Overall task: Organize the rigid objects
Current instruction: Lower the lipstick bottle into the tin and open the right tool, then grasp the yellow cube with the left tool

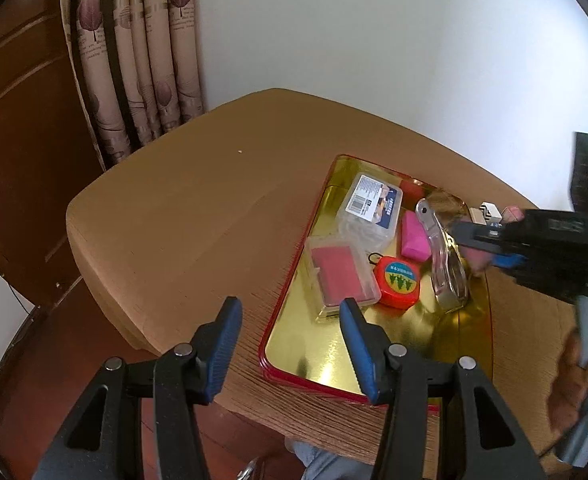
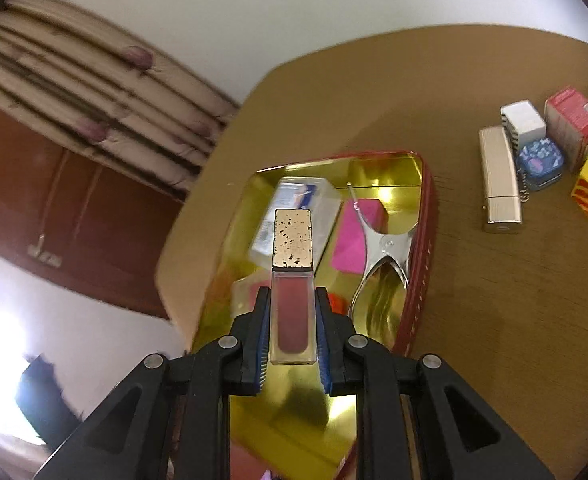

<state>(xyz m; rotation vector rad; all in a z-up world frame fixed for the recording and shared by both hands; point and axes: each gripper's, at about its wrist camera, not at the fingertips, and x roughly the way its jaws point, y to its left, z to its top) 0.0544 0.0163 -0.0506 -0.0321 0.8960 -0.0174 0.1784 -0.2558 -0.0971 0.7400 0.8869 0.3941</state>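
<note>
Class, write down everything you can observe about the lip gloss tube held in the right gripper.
The lip gloss tube is a slim, square-sided clear bottle, plastic or glass by its look, filled with dusky rose colour. Its gold cap, flecked with dark chips, points away from the camera. The right gripper has its jaws shut on the clear body's two sides. The tube hangs above the gold-lined red tray, touching nothing else.

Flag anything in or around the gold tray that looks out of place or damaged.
Nothing looks spilled or broken. The gold cap of the lip gloss tube in the right gripper has dark chipped flecks. Several small boxes sit outside the tray.
</note>
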